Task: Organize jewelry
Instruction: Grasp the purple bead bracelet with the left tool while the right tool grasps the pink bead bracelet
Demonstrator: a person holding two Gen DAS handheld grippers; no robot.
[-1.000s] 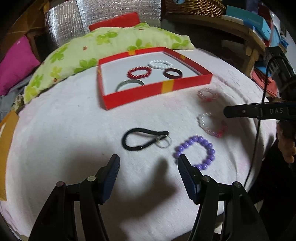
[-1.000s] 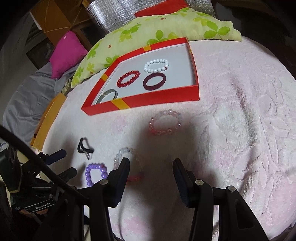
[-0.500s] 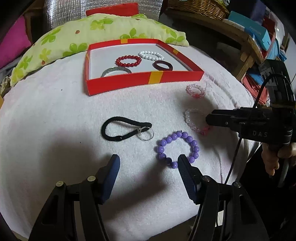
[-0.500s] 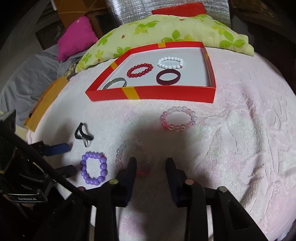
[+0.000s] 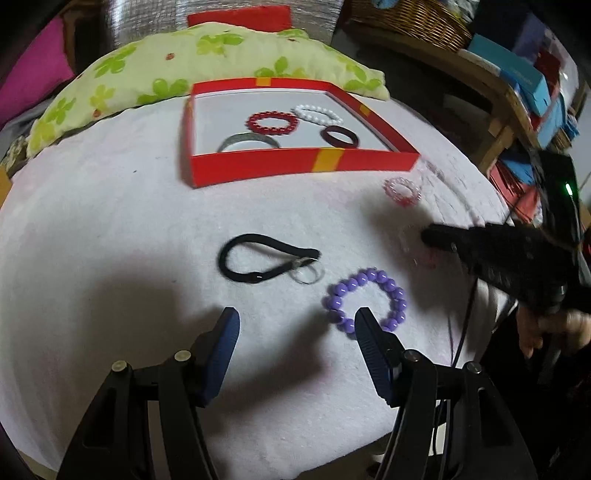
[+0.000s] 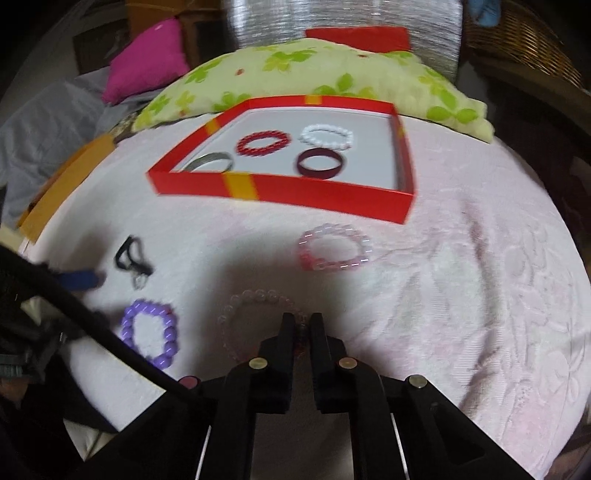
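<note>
Currently right gripper (image 6: 301, 325) pinches the clear bead bracelet (image 6: 255, 314), lower centre of frame. Left gripper (image 5: 295, 325) spread wide, purple bracelet (image 5: 365, 299) beside its right finger.

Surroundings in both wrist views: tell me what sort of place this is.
Probably a bedroom or living space at home, not a lab. The jewelry lies on a pale fleecy blanket, a green floral pillow sits behind the red box, and a wicker basket stands on a cluttered wooden shelf.
</note>
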